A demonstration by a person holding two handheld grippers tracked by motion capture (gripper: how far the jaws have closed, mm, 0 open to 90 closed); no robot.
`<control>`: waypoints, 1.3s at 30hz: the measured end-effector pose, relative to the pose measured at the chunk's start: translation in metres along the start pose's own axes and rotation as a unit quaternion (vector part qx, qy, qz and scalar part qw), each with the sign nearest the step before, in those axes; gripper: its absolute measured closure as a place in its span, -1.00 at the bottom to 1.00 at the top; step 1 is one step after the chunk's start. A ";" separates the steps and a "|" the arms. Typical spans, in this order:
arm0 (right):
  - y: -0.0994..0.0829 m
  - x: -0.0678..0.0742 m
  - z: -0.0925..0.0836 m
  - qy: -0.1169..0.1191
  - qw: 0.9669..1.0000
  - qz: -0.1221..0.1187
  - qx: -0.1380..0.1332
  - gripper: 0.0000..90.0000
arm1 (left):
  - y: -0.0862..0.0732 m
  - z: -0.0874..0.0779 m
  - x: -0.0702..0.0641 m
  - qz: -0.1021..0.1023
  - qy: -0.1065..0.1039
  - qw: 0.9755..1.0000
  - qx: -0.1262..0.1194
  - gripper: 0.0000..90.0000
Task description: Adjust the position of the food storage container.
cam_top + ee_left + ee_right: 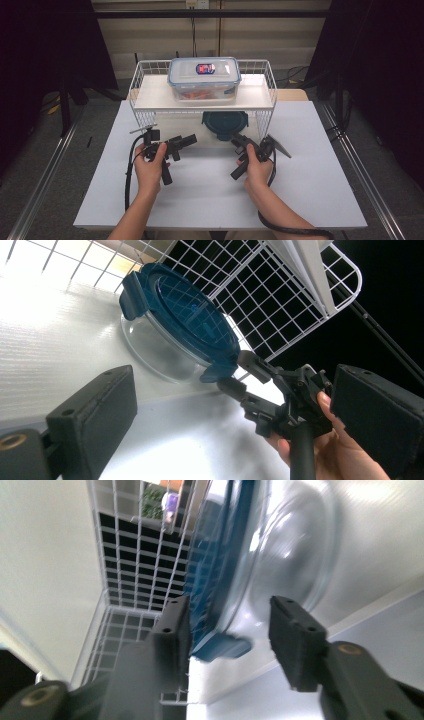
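the left gripper (187, 141) is held just left of the rack (150, 67) opening, its jaws spread wide with nothing between them; ahead of them and apart sits the bowl (165, 355), a clear round one with a dark blue lid (192, 315), under the shelf. the right gripper (236, 140) is held at the bowl's near edge, its jaws parted. in the right gripper view a blue lid tab (222, 646) is seen between the two pads, and no pad is seen pressing on it. on the shelf, above the jaws, a box (204, 77) is set.
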State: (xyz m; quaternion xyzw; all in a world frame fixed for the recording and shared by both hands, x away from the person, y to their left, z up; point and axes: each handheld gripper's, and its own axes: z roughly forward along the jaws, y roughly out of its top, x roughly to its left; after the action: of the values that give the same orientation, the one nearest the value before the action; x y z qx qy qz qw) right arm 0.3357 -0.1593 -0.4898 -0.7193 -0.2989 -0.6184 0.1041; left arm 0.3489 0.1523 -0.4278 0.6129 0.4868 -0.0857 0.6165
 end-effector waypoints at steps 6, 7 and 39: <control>-0.002 -0.004 0.011 -0.007 1.000 -0.017 0.001 -0.06 | 0.000 -0.001 0.000 0.001 -0.002 1.000 0.000 -0.89; -0.002 -0.004 0.011 -0.007 1.000 -0.017 0.001 -0.06 | 0.000 -0.001 0.000 0.001 -0.001 1.000 0.000 -0.89; 0.004 -0.016 -0.019 0.020 0.997 0.030 0.067 0.34 | -0.002 0.004 -0.001 0.003 0.001 1.000 0.004 -0.87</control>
State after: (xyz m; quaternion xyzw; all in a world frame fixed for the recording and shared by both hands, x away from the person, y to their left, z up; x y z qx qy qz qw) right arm 0.3214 -0.1766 -0.4999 -0.7066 -0.3158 -0.6083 0.1761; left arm 0.3493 0.1487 -0.4292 0.6168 0.4850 -0.0853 0.6140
